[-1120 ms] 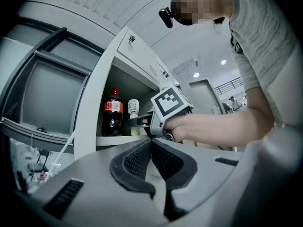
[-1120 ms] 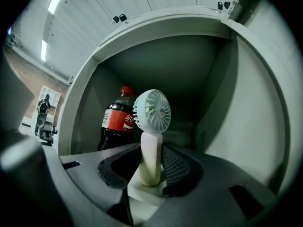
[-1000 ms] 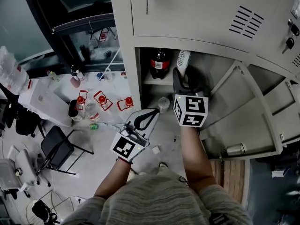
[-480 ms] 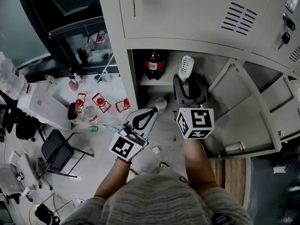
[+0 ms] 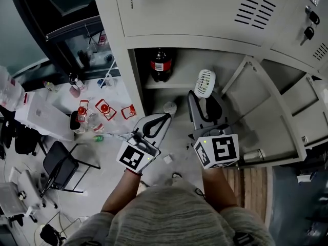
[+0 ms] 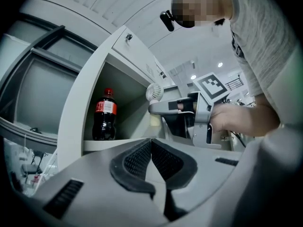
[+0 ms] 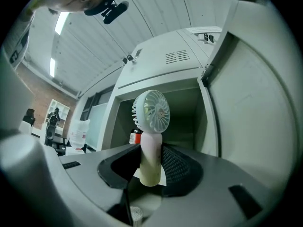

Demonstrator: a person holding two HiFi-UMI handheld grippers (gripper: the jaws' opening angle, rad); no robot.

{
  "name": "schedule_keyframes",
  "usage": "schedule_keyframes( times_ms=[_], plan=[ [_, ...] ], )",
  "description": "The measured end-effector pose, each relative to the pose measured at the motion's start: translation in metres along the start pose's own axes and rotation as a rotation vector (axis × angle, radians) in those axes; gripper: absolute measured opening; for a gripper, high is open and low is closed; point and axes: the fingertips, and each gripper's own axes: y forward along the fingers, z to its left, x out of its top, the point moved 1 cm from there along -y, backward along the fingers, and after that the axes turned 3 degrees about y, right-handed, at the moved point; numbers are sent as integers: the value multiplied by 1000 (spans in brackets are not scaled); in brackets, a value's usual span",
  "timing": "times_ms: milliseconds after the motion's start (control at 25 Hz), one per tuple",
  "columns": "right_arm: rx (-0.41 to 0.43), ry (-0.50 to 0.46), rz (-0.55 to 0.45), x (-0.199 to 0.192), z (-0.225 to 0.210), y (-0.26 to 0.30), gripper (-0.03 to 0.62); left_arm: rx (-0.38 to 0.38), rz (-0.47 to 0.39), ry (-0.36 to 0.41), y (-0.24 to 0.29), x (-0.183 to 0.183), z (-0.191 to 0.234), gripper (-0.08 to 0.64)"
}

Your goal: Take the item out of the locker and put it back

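Note:
A small white handheld fan (image 5: 205, 82) is out in front of the open locker compartment (image 5: 230, 60). My right gripper (image 5: 203, 99) is shut on its handle. In the right gripper view the fan (image 7: 151, 111) stands upright, with its pale handle pinched between the black pads (image 7: 176, 165). A dark cola bottle (image 5: 160, 64) with a red label stands on the locker shelf (image 5: 154, 85) at the left. My left gripper (image 5: 166, 117) hangs below the shelf, shut and holding nothing. The left gripper view shows its pads (image 6: 142, 156) touching, with the cola bottle (image 6: 104, 115) and the fan (image 6: 154, 92) beyond.
The locker door (image 5: 269, 104) swings open to the right. A vented upper door (image 5: 205, 9) sits above, with keys (image 5: 309, 32) in the neighbouring lock. On the left are a white table with red-capped bottles (image 5: 102, 108) and a folding chair (image 5: 61, 163). A small pale round object (image 5: 169, 107) lies near my left gripper.
My right gripper has drawn back out of the locker toward me with the fan in it. The left gripper has barely moved.

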Motion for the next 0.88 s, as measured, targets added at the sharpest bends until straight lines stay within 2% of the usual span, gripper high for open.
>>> schedule_keyframes(
  times_ms=[600, 880],
  plan=[
    [99, 22, -17, -10, 23, -40, 150, -7, -3, 15, 0, 7, -5, 9],
    [112, 22, -19, -12, 26, -48, 150, -13, -3, 22, 4, 7, -6, 9]
  ],
)
